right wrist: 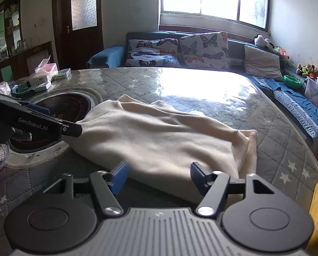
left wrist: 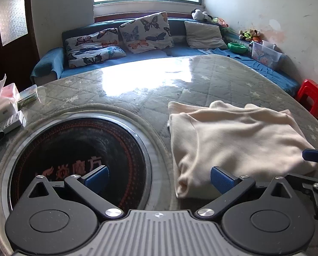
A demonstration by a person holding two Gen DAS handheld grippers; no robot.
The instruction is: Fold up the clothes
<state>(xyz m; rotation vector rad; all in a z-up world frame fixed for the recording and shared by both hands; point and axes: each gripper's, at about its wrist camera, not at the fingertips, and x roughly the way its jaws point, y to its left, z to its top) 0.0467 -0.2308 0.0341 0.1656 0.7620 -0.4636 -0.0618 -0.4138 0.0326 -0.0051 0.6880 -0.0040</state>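
On the round table (left wrist: 137,89), under its quilted grey star-print cover and clear glossy sheet, lay a cream garment (left wrist: 233,140) folded into a rough rectangle, well right of the black induction hob (left wrist: 78,149) sunk into the tabletop. Behind the table ran a blue sofa (left wrist: 180,52) with butterfly cushions (left wrist: 146,32) and one plain grey cushion (left wrist: 203,35) — a green bowl (left wrist: 237,47) and a clear plastic box (left wrist: 264,54) sat at its far end, and a red stool (left wrist: 311,96) stood beside it.

The left gripper (left wrist: 159,178) hung with its jaws wide apart and nothing between them; its left finger was over the hob, its right finger over the garment's near left corner, though whether it touched the cloth could not be told. The right gripper (right wrist: 159,177) was likewise spread open — the garment's near edge (right wrist: 159,170) lay just ahead of its blue pads (right wrist: 119,176), not pinched by them.

At the table's left edge sat small boxes and packets (left wrist: 5,106), well clear of both grippers.
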